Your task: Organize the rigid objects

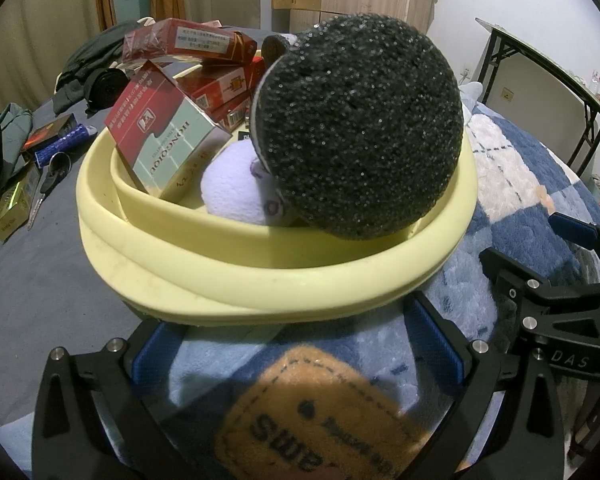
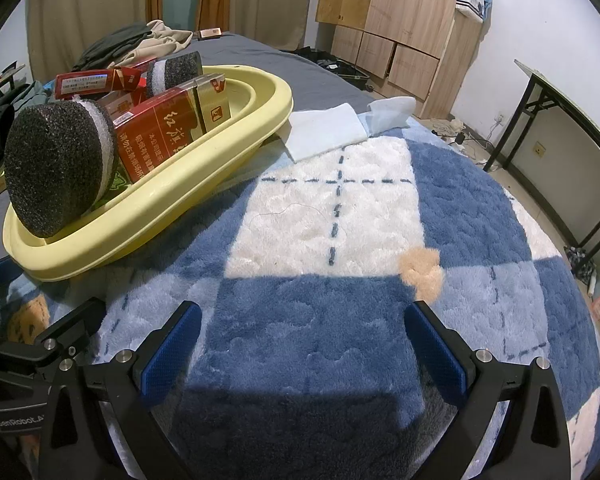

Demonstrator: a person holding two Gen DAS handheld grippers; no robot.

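**Crowded tub, open blanket**

The yellow tub (image 1: 260, 280) is sitting right in front of the left gripper (image 1: 296, 354), blocking the way ahead. A big black sponge (image 1: 360, 128) is leaning over the tub's near rim. Red boxes (image 1: 168, 136) are piling up behind it, filling most of the tub. The right gripper (image 2: 302, 344), with its fingers wide apart, is facing bare blanket (image 2: 320, 300), and nothing is standing in its way there. Farther off, white cloths (image 2: 328, 130) are lying on the blanket, just beside the tub.
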